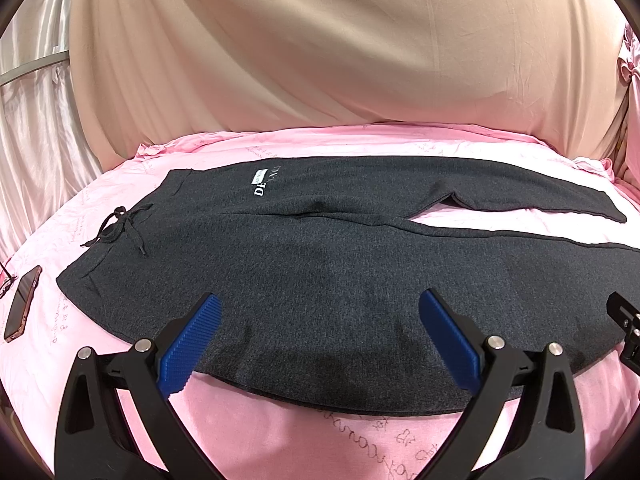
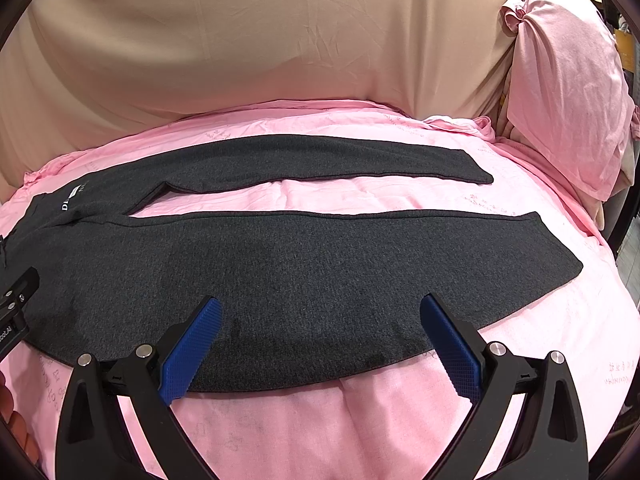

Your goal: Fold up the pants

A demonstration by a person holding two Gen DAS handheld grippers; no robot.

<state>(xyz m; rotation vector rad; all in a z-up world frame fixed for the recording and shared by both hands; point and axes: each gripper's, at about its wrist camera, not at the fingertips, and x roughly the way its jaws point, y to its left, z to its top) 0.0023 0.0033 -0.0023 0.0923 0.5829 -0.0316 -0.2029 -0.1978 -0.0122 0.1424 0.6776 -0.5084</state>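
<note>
Dark grey pants [image 1: 320, 264] are laid flat and unfolded on a bed covered by a pink sheet [image 1: 280, 432]. The waistband, with a tied drawstring [image 1: 116, 228], is seen at the left end of the pants; the two legs are spread apart toward the right (pink sheet shows between them). The left claw [image 1: 320, 340] is held wide open, empty, over the near edge of the pants at the hip. The right claw [image 2: 320, 344] is likewise wide open and empty, over the near leg. A phone [image 1: 22, 304] lies on the sheet left of the waistband.
</note>
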